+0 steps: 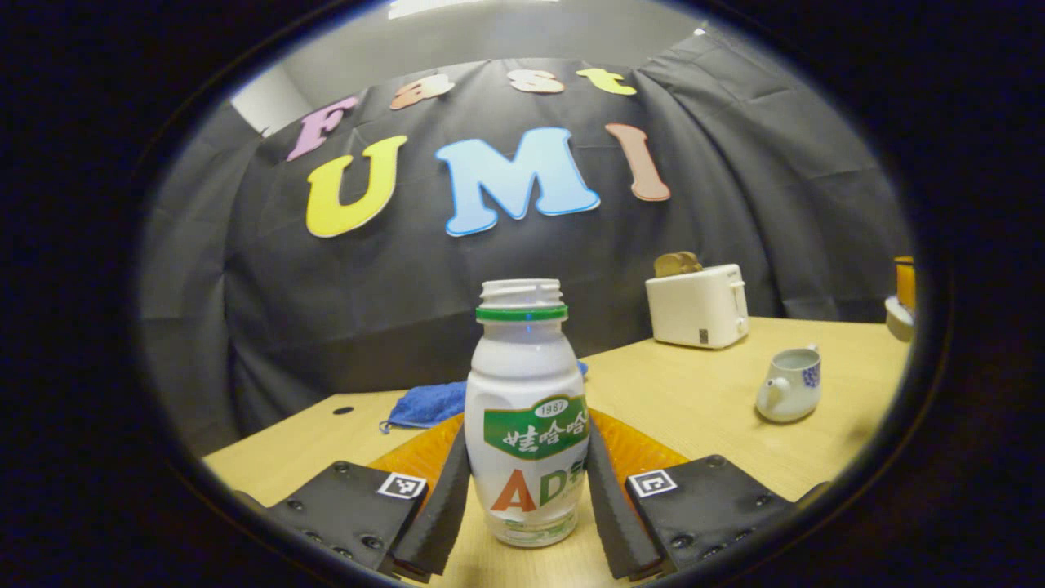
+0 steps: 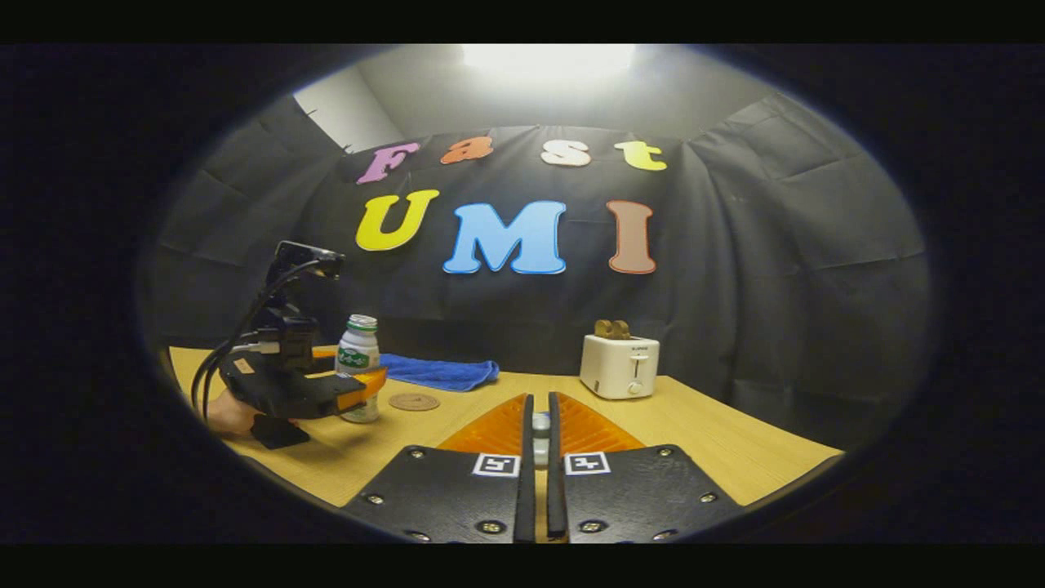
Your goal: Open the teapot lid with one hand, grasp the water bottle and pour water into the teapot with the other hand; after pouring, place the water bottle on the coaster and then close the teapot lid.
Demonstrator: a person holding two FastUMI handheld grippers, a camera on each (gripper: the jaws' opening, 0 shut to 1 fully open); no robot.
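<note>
**Bottle framed by the left gripper, lid knob pinched in the right**

Starting at the left of the left gripper view: a blue cloth [image 1: 429, 404] lies bunched on the wooden table [image 1: 702, 400], back near the black wall. Centre stage, the water bottle [image 1: 526, 412] stands upright on the table, cap off, threaded neck bare above a green ring. The left gripper [image 1: 526, 498] has its fingers spread wide, one on each side of the bottle; the left finger looks to be touching the bottle's side, while a sliver of gap shows at the right one, so no real clamp here. Further right, a white toaster [image 1: 698, 306] with bread sticking out sits by the wall, and nearer, the teapot [image 1: 790, 384] stands open-topped, well apart from the bottle, spout pointing left.

Over to the right gripper view, again from the left: there's the left gripper [image 2: 359, 392] seen from the side, a hand [image 2: 229, 412] behind it, cables trailing, its fingers flanking the bottle [image 2: 357, 367]. Just to the right, a round coaster [image 2: 413, 401] lies flat on the table, near the bottle but not under it. The blue cloth [image 2: 441, 371] stretches behind. Front and centre, the right gripper [image 2: 539, 457] has its fingers nearly together, squeezing a small pale piece [image 2: 540, 425] between them: it looks like the teapot lid's knob, though little of it is visible. The toaster [image 2: 619, 365] stands beyond.
</note>
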